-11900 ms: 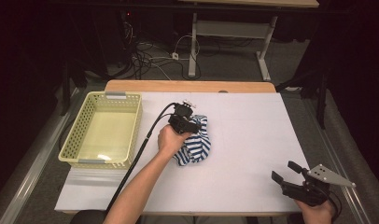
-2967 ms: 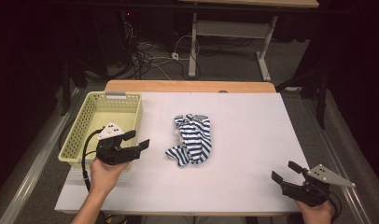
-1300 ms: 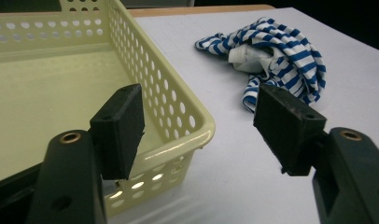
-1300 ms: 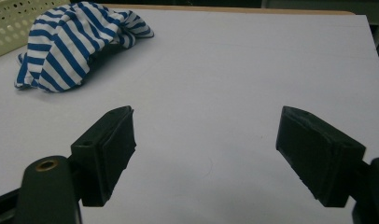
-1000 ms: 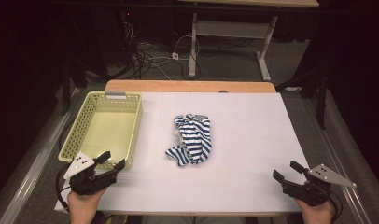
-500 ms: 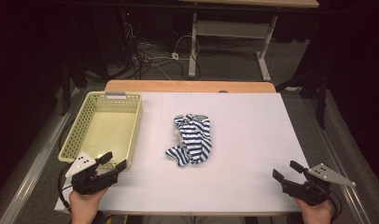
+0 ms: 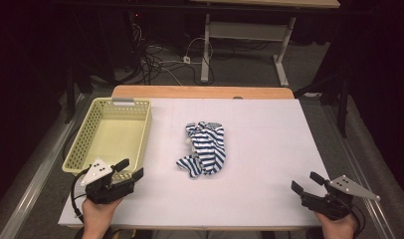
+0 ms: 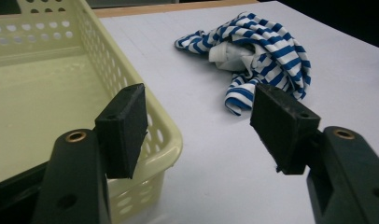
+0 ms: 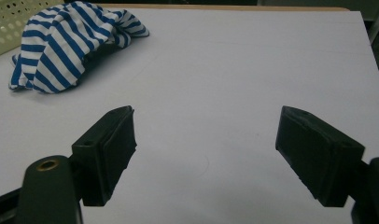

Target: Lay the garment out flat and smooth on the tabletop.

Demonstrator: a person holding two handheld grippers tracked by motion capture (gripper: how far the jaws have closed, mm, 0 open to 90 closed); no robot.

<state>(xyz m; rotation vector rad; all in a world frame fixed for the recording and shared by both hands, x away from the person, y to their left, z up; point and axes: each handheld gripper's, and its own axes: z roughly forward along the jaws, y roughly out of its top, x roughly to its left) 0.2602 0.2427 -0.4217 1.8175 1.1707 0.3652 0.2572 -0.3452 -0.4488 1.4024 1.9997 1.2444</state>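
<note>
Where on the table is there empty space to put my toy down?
The widest bare patch of the white table lies between the striped cloth and the right gripper. A narrower strip runs between the cloth and the yellow basket. It is tight at the basket's near corner, where the left gripper sits.

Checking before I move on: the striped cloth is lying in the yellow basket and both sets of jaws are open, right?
Not quite. The striped cloth lies crumpled on the white table, beside the yellow basket, not in it; the high view shows this. The left gripper and right gripper do both have open jaws.
</note>
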